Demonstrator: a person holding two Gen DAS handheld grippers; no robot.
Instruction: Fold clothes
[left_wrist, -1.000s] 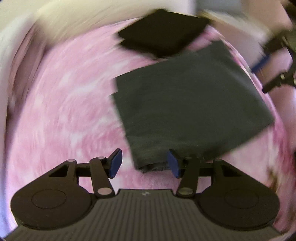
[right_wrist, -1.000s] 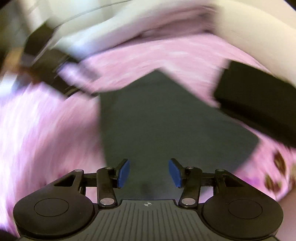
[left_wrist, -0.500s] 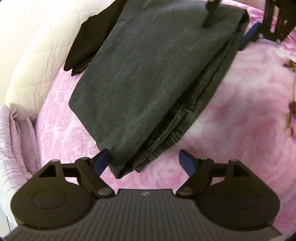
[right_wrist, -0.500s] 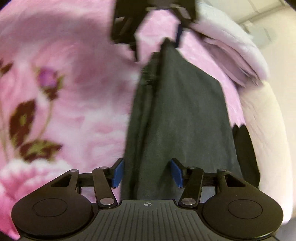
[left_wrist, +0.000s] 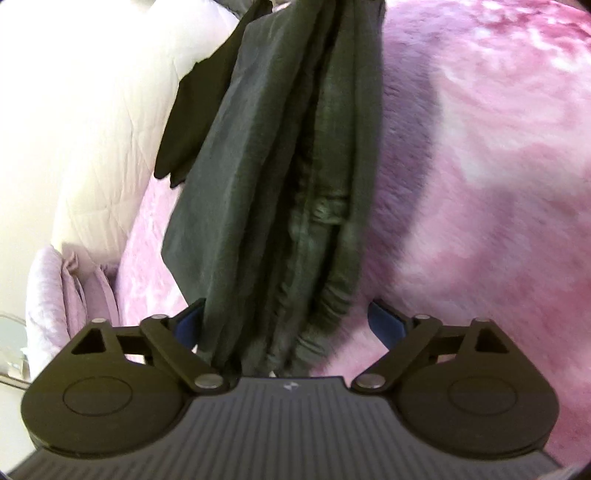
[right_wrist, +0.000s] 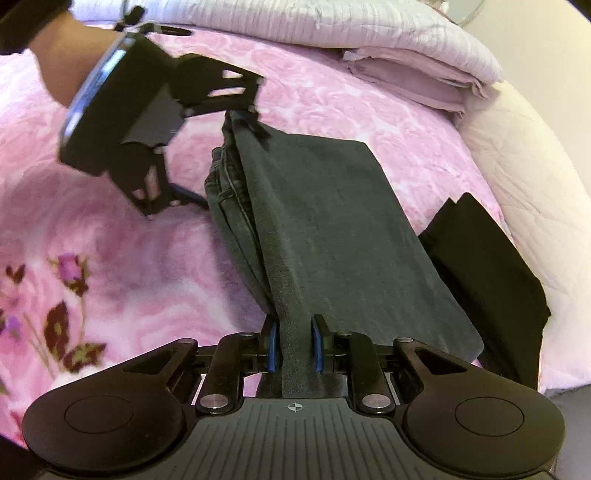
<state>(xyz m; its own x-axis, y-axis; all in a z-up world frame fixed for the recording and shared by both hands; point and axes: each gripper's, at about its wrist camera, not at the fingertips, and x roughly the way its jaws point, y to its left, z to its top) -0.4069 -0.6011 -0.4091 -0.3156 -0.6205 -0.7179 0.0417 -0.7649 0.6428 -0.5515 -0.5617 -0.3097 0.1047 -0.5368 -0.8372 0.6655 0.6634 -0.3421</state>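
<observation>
Folded dark grey denim trousers: thick, limp, heavyish; gripped at opp. ends. Right tool clamped on edge; left tool wide, cloth between pads.

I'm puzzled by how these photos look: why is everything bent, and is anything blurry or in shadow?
Left wrist view: the fisheye lens bulges the edges; the grey jeans look soft and throw a dark shadow on the pink blanket. Right wrist view: sharper, evenly lit, with the other tongs slightly smeared.
</observation>
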